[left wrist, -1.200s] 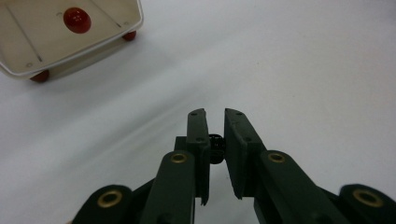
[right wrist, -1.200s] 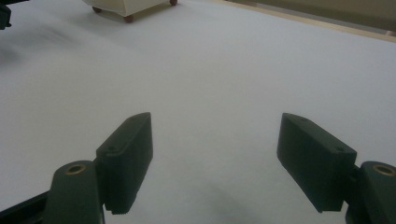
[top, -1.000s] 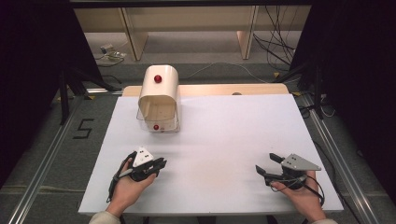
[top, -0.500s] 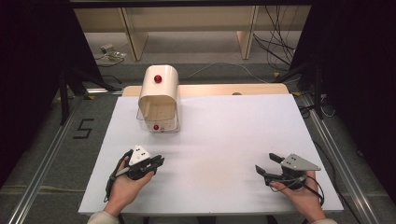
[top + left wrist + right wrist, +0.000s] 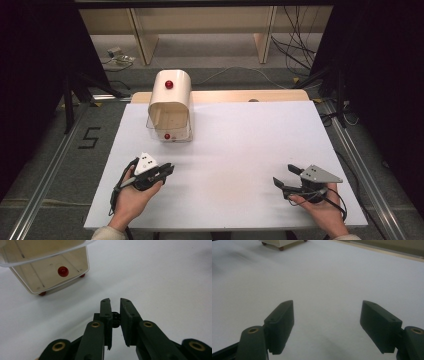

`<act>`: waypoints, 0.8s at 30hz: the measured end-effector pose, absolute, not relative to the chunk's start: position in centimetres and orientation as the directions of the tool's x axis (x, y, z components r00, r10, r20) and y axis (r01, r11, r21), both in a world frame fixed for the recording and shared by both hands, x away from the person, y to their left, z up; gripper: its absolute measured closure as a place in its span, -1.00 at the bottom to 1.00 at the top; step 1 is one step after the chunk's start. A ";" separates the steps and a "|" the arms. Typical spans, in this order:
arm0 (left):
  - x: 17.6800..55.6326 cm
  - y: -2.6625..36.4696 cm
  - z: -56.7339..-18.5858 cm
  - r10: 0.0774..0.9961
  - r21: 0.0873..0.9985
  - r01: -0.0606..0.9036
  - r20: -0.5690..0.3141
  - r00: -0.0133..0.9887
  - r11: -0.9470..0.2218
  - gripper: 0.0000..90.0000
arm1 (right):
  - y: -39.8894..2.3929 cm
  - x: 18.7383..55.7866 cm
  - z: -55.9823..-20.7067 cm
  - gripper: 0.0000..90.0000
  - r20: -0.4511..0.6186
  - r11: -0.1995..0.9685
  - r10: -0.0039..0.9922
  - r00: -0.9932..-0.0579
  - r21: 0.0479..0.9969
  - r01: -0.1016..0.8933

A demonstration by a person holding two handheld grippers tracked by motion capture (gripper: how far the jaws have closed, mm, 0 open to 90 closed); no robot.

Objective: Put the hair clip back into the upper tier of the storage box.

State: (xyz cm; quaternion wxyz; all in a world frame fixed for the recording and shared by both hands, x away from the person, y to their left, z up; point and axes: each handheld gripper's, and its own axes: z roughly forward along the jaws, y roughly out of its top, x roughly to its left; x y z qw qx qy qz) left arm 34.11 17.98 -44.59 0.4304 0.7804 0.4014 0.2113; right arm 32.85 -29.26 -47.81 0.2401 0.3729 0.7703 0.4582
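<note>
Resting on the white table [image 5: 235,150] in the high view, the cream bread box [image 5: 170,105] with its red knob [image 5: 169,84] is standing at the far left. The left hand-held gripper [image 5: 167,170] is hovering nearer the person than the bread box, jaws drawn together. The right hand-held gripper [image 5: 282,176] is sitting well apart from the bread box, toward the right, jaws spread.

Looking along the left hand-held gripper [image 5: 115,302] in its own view, the jaws are standing nearly together with nothing between them, and the bread box [image 5: 47,270] is lying ahead, apart from them.

Showing in the right gripper view, the right hand-held gripper [image 5: 327,312] is holding its jaws wide over bare table [image 5: 324,272], the bread box [image 5: 280,243] far beyond.
</note>
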 end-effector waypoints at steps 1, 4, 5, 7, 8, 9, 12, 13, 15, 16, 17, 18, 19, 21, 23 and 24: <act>34.1 18.0 -44.6 0.809 0.839 0.448 -0.016 0.588 -0.308 0.78 | -29.3 32.9 -47.8 -0.37 -0.028 0.303 0.795 -0.606 0.884 0.356; 34.1 18.0 -44.4 0.812 0.832 0.456 -0.011 0.583 -0.316 0.78 | -29.2 32.9 -47.9 -0.36 -0.030 0.310 0.793 -0.609 0.880 0.360; 34.1 18.0 -44.4 0.812 0.830 0.456 -0.007 0.583 -0.321 0.78 | -29.2 32.9 -47.9 -0.36 -0.031 0.314 0.793 -0.609 0.877 0.364; 34.2 18.0 -44.3 0.812 0.822 0.465 -0.005 0.583 -0.328 0.78 | -29.1 32.9 -47.9 -0.35 -0.032 0.320 0.792 -0.610 0.872 0.371; 34.2 18.0 -44.3 0.816 0.820 0.471 -0.008 0.578 -0.326 0.78 | -29.1 32.9 -47.9 -0.34 -0.030 0.321 0.793 -0.609 0.870 0.375; 34.2 18.0 -44.3 0.816 0.817 0.473 -0.006 0.578 -0.329 0.78 | -29.0 32.9 -47.9 -0.33 -0.036 0.329 0.791 -0.611 0.866 0.376; 34.3 18.0 -44.2 0.814 0.809 0.480 -0.003 0.580 -0.339 0.78 | -28.9 32.9 -48.0 -0.33 -0.041 0.343 0.789 -0.613 0.857 0.384; 34.2 18.0 -44.1 0.817 0.812 0.482 -0.010 0.577 -0.330 0.78 | -28.9 32.9 -48.0 -0.33 -0.041 0.346 0.788 -0.614 0.854 0.388; 34.3 18.0 -43.9 0.818 0.816 0.477 -0.009 0.575 -0.326 0.78 | -28.8 32.9 -48.0 -0.33 -0.038 0.346 0.788 -0.615 0.853 0.391; 34.3 18.0 -43.8 0.817 0.816 0.475 -0.006 0.576 -0.329 0.78 | -28.8 32.9 -48.0 -0.33 -0.039 0.348 0.787 -0.616 0.852 0.391; 34.3 18.1 -43.6 0.816 0.817 0.471 0.000 0.578 -0.333 0.78 | -28.8 32.9 -48.0 -0.33 -0.038 0.347 0.788 -0.615 0.852 0.392; 34.3 18.0 -43.5 0.818 0.821 0.469 -0.003 0.576 -0.327 0.78 | -28.7 32.8 -48.0 -0.33 -0.039 0.349 0.787 -0.615 0.851 0.393; 34.3 18.1 -43.4 0.816 0.821 0.466 0.001 0.578 -0.331 0.78 | -28.7 32.8 -48.0 -0.33 -0.039 0.350 0.787 -0.616 0.850 0.393; 34.3 18.0 -43.3 0.817 0.825 0.462 -0.001 0.576 -0.325 0.78 | -28.7 32.9 -48.0 -0.33 -0.043 0.352 0.783 -0.620 0.854 0.384; 34.4 18.0 -43.1 0.814 0.823 0.460 0.005 0.580 -0.333 0.78 | -28.6 32.9 -48.0 -0.33 -0.043 0.351 0.783 -0.621 0.854 0.383; 34.4 18.0 -43.1 0.814 0.825 0.458 0.004 0.581 -0.332 0.78 | -28.6 32.9 -48.0 -0.33 -0.045 0.352 0.782 -0.622 0.855 0.381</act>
